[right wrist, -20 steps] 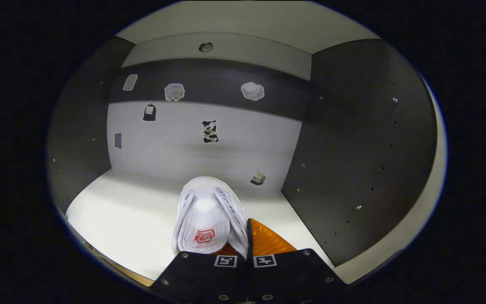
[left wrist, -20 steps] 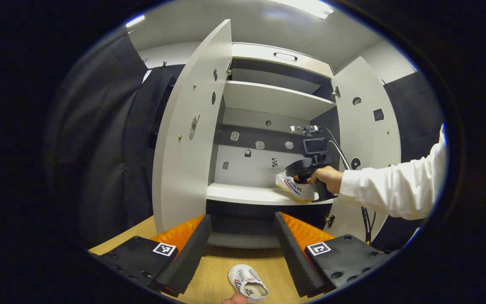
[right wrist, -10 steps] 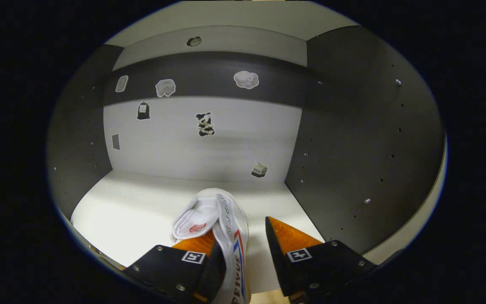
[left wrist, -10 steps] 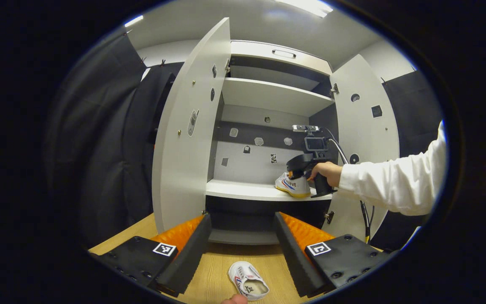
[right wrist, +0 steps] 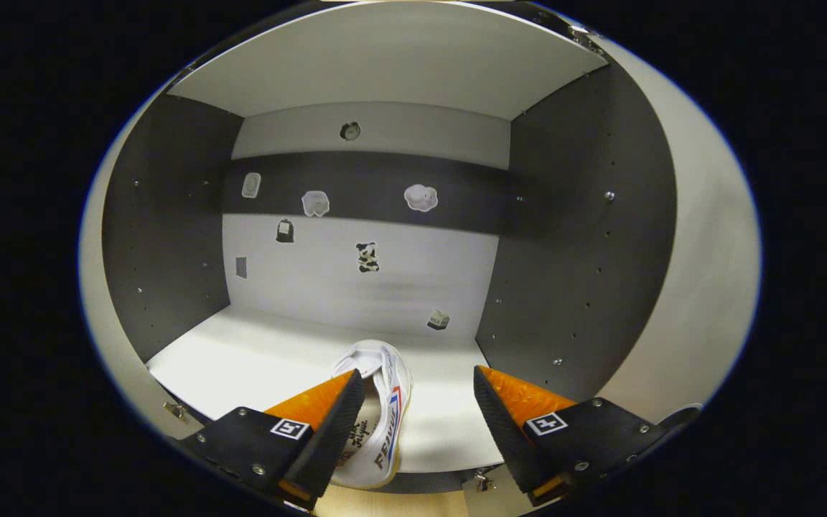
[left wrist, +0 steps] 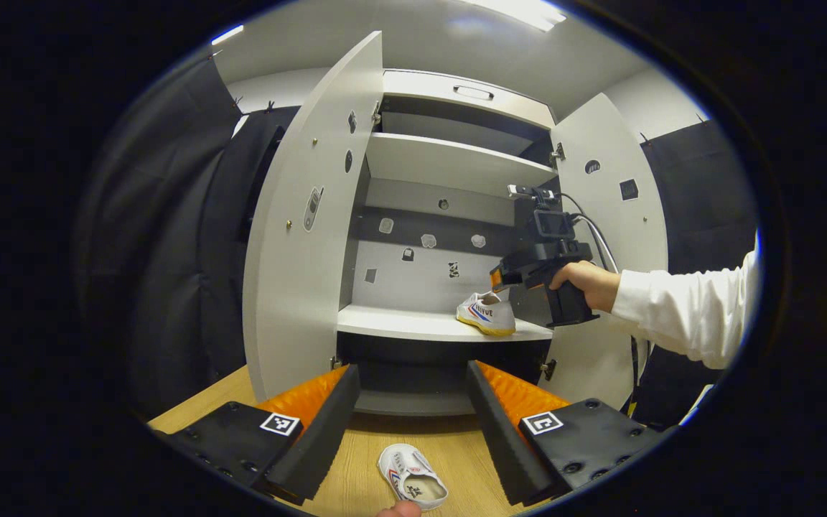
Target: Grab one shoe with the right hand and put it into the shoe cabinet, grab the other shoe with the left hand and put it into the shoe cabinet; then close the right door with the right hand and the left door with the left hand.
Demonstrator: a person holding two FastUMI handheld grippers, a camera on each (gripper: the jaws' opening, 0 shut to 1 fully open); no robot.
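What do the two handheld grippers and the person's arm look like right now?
The left gripper has two wedge-shaped ribbed fingers on flat black bolted plates, each carrying a square black-and-white marker. The right gripper is built the same; from the left gripper view it shows a black pistol-grip body, a small camera on top and black cables trailing down. The hand holding it comes out of a long white sleeve.

One white shoe [left wrist: 486,314] with red and blue side stripes and a yellowish sole sits upright on the lower shelf [left wrist: 413,324] of the shoe cabinet [left wrist: 456,154], near the shelf's right end and front edge; in the right gripper view this shoe [right wrist: 377,416] points toward the back wall, its tongue folded up. The other shoe [left wrist: 411,485], also white, lies on the wooden worktop [left wrist: 356,481] in front of the cabinet with its opening facing up. Both cabinet doors, the left door [left wrist: 306,215] and the right door [left wrist: 611,215], stand wide open.
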